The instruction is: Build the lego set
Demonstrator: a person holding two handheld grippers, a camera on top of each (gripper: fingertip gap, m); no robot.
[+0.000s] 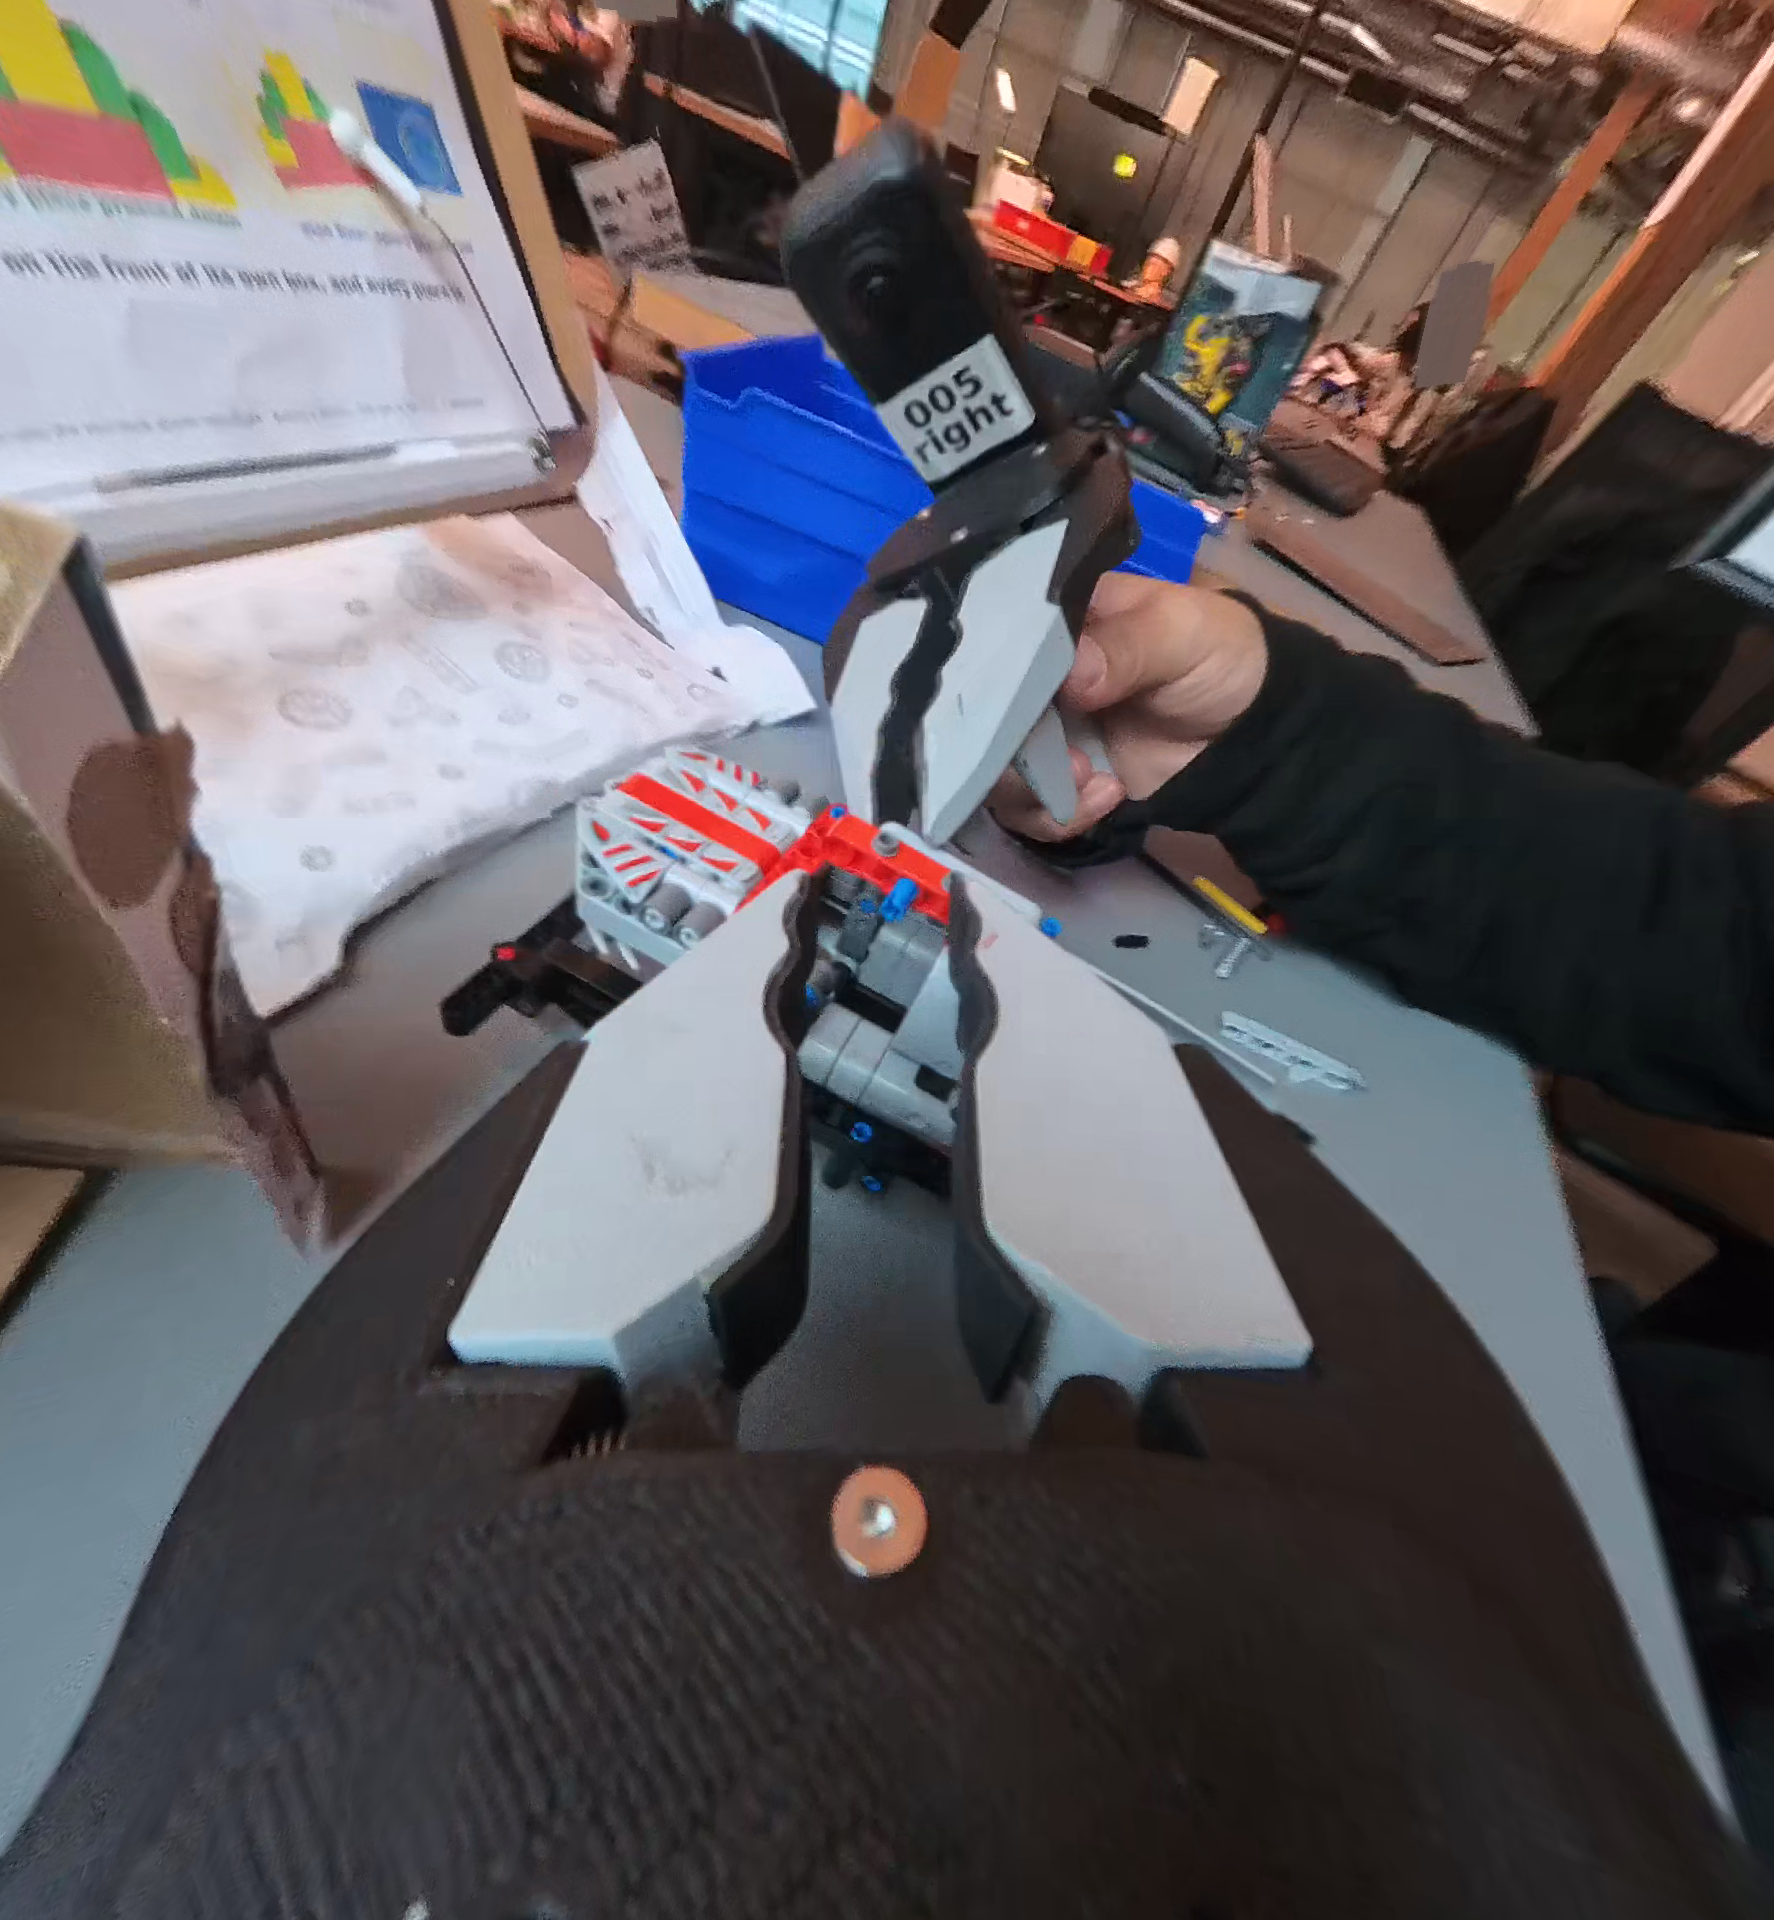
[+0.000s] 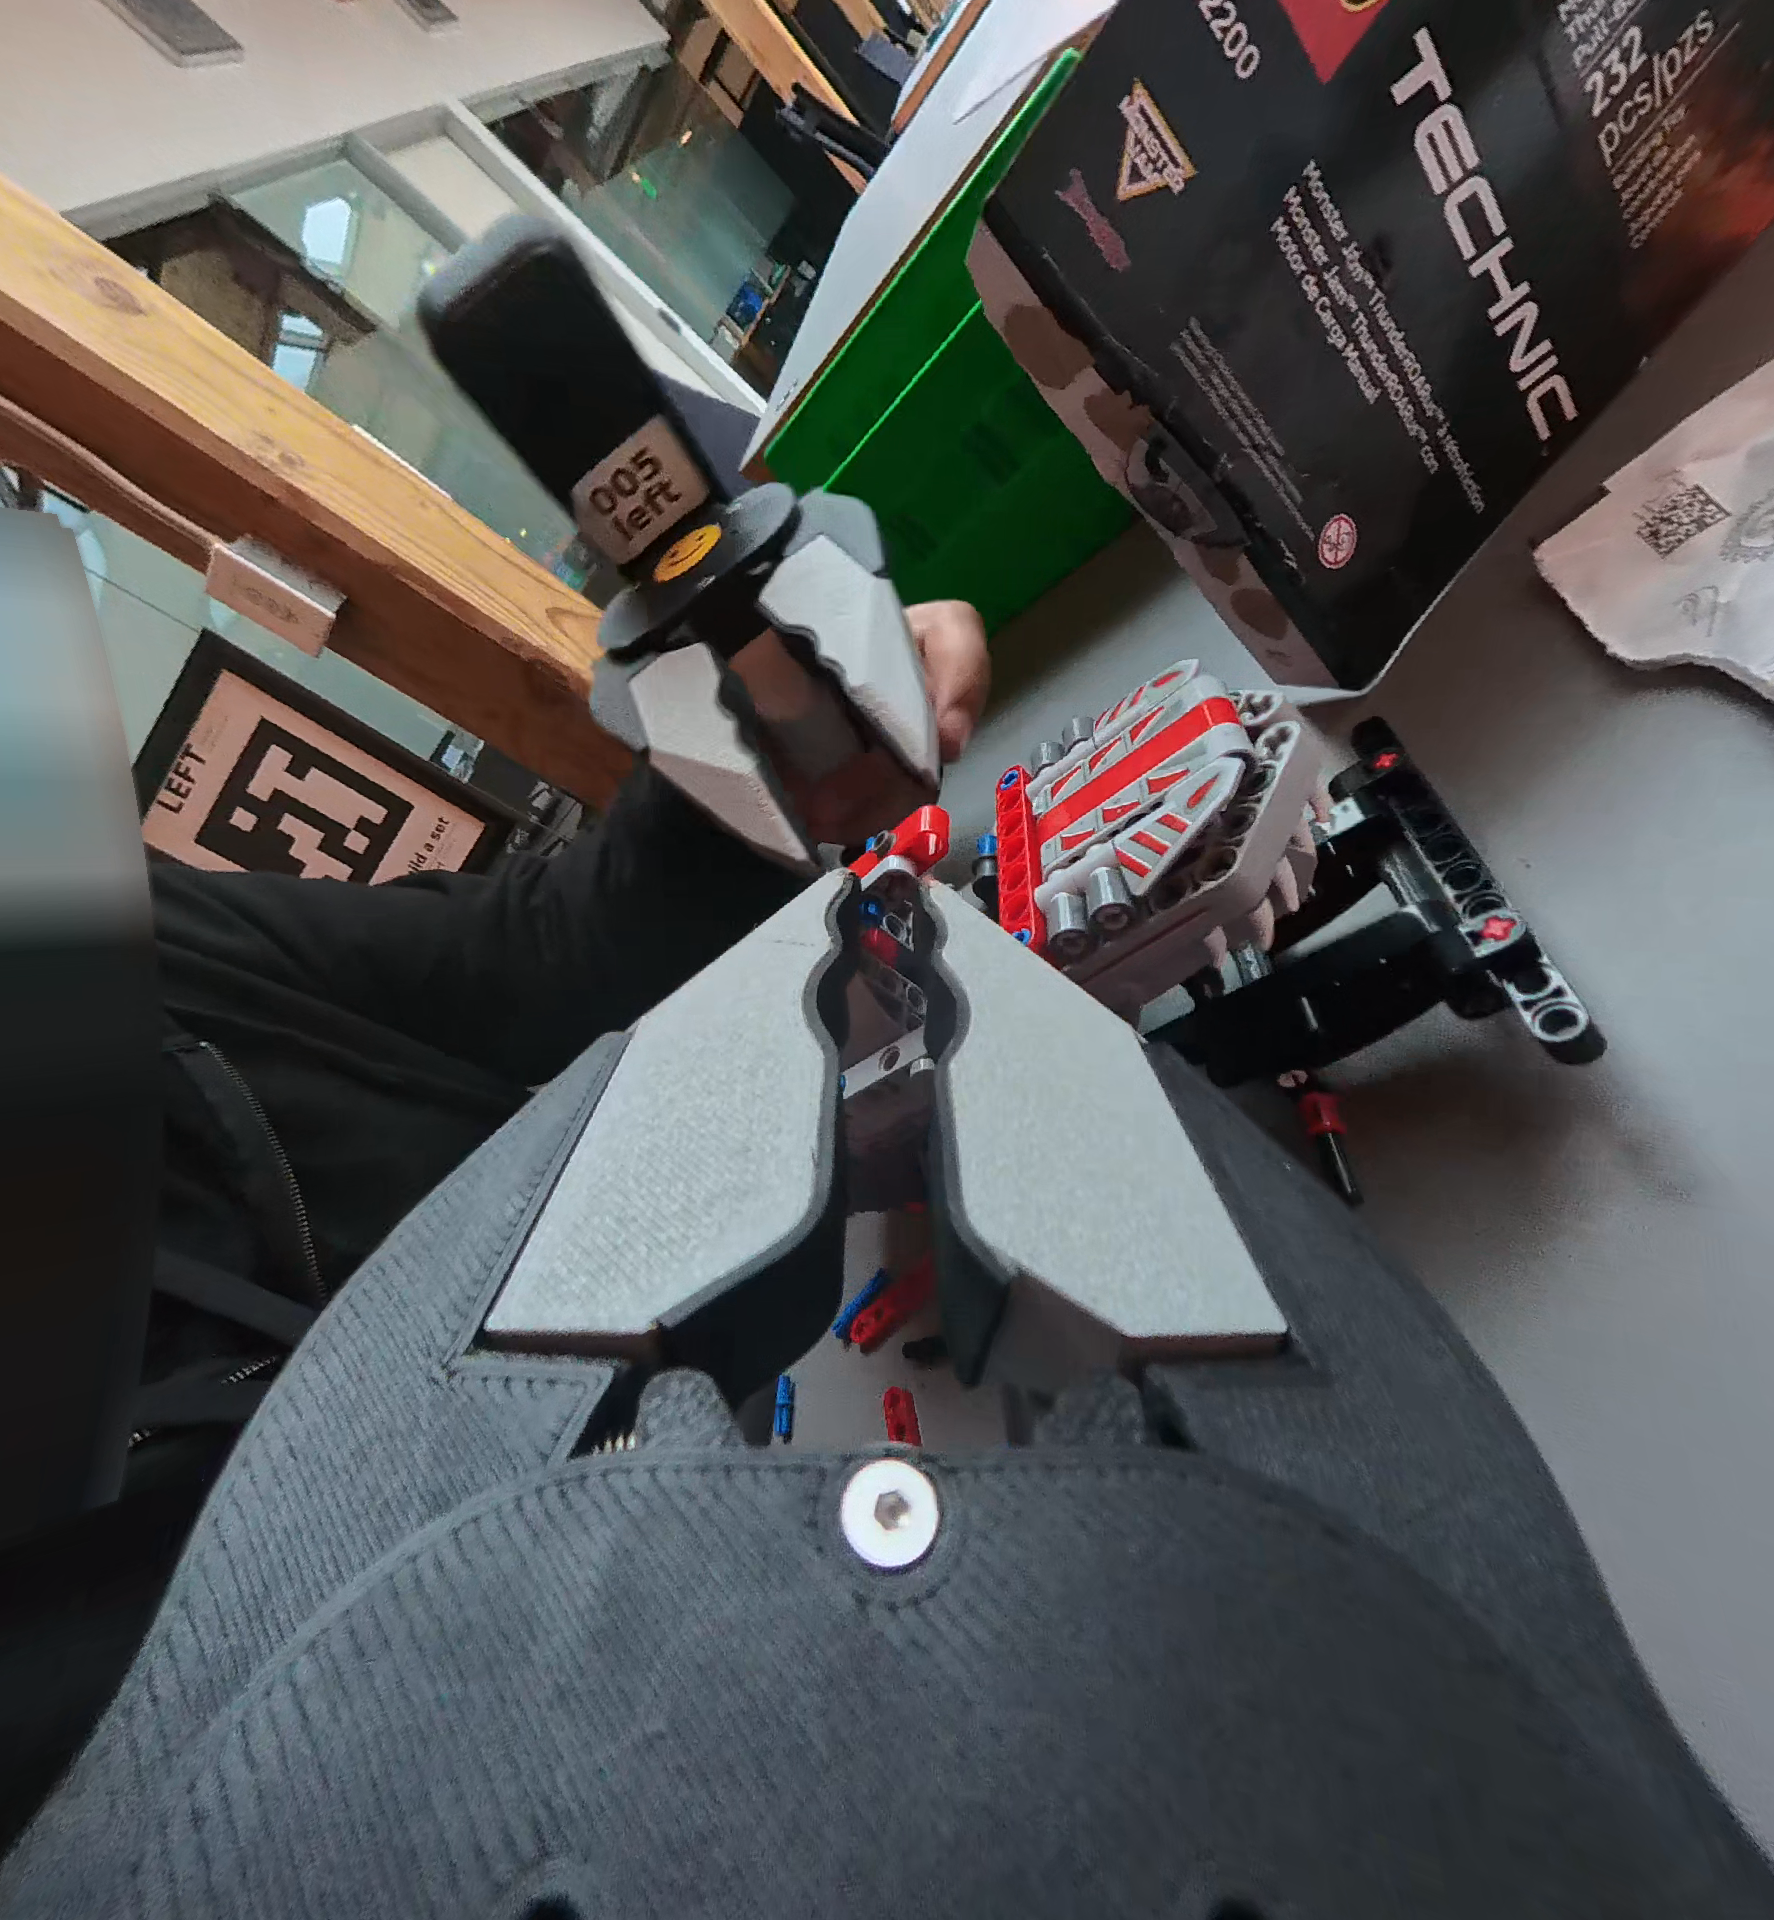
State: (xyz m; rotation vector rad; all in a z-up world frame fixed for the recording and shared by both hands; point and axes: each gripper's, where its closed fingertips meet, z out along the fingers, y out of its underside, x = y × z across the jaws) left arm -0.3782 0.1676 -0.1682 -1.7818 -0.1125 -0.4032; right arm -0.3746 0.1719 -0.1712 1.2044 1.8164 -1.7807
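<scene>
A: Where's the model (image 1: 717, 883)?
B: On the grey tabletop (image 1: 1382, 1122), between the box (image 2: 1382, 343) and the loose pins (image 2: 878, 1309).
A: And the left gripper (image 1: 878, 904)?
B: Its jaws sit on either side of the model's grey rear block, apparently pinching it.
A: The right gripper (image 2: 888, 888)?
B: Nearly pressed together; its tips meet the model's red end, but whether it grips anything, I cannot tell. A blue bin (image 1: 789, 478) stands behind.
</scene>
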